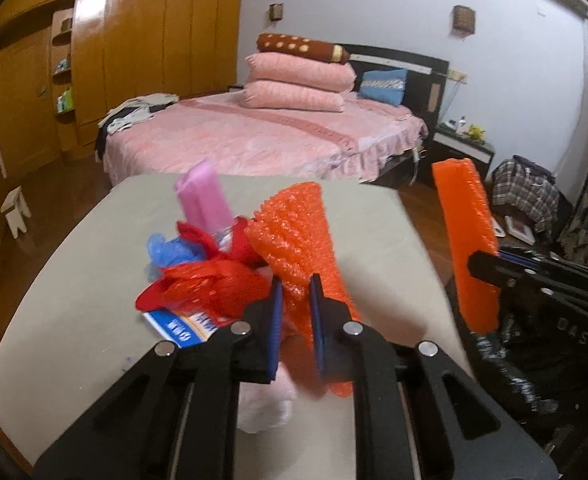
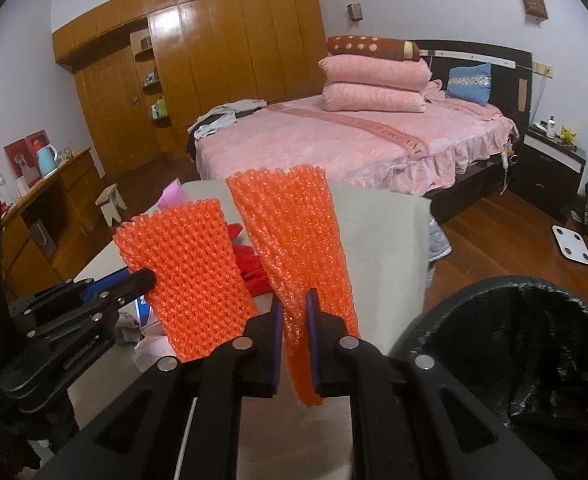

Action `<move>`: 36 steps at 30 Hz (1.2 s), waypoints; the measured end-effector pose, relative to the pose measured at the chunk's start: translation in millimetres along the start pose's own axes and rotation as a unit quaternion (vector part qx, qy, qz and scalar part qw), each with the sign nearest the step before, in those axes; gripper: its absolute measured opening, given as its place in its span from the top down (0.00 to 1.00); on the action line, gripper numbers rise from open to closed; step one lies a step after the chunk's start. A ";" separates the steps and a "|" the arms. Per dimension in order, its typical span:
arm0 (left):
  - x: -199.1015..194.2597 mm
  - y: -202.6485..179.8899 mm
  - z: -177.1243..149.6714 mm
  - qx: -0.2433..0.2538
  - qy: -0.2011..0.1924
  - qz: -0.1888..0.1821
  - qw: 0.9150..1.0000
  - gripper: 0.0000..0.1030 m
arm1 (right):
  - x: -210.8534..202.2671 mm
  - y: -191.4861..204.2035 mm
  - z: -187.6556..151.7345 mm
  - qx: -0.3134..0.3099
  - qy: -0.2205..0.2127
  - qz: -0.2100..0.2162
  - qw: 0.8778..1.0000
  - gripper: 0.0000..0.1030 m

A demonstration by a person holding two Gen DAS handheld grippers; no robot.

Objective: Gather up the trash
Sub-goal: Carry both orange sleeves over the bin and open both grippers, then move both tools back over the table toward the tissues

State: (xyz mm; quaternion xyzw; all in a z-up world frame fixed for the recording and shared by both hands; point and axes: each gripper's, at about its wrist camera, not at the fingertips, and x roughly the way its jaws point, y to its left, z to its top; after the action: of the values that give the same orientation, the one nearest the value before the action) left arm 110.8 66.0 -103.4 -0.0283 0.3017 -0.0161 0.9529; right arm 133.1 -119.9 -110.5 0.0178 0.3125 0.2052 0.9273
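In the left wrist view my left gripper (image 1: 296, 284) is shut on an orange foam net sleeve (image 1: 294, 236), which stands up from between the blue pads. Beside it on the beige table (image 1: 74, 280) lies a trash pile: a red plastic bag (image 1: 210, 284), blue plastic (image 1: 170, 252), a pink wrapper (image 1: 206, 200) and a blue-and-white packet (image 1: 182, 326). In the right wrist view my right gripper (image 2: 294, 300) is shut on a second orange foam net (image 2: 290, 240). The left gripper (image 2: 148, 278) shows there at the left with its own net (image 2: 190, 272).
A black bin lined with a black bag (image 2: 534, 340) stands just right of the table, below the right gripper. Behind the table is a pink bed (image 2: 354, 144), with a wooden wardrobe (image 2: 214, 52), a small stool (image 2: 112, 202) and a white scale (image 2: 572, 246) on the wood floor.
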 end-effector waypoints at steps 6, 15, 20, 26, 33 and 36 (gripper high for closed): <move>-13.5 -28.4 12.5 0.014 -0.017 -0.037 0.999 0.88 | -33.7 -20.8 4.7 0.015 -0.025 -0.023 0.999 0.89; -17.6 -92.8 19.6 0.047 -0.023 -0.110 0.993 0.88 | -83.9 -76.8 -4.4 0.048 -0.042 -0.089 0.994 0.89; -9.9 -136.5 17.3 0.069 -0.015 -0.157 0.985 0.88 | -106.2 -111.1 -22.7 0.071 -0.034 -0.134 0.988 0.89; 5.8 -180.0 13.2 0.090 0.003 -0.203 0.975 0.80 | -118.2 -148.8 -44.6 0.098 -0.016 -0.181 0.978 0.86; 5.4 -178.8 5.3 0.092 -0.004 -0.191 0.977 0.36 | -124.9 -158.1 -54.6 0.112 -0.022 -0.204 0.972 0.38; 0.8 -158.2 7.1 0.084 -0.012 -0.163 0.983 0.27 | -123.7 -151.5 -50.8 0.108 -0.034 -0.201 0.973 0.26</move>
State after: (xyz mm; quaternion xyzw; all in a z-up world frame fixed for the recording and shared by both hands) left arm 113.4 -91.5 -88.1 0.0025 0.2788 -0.1961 0.9401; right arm 70.1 -311.8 -105.0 0.0613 0.2981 -0.0213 0.9523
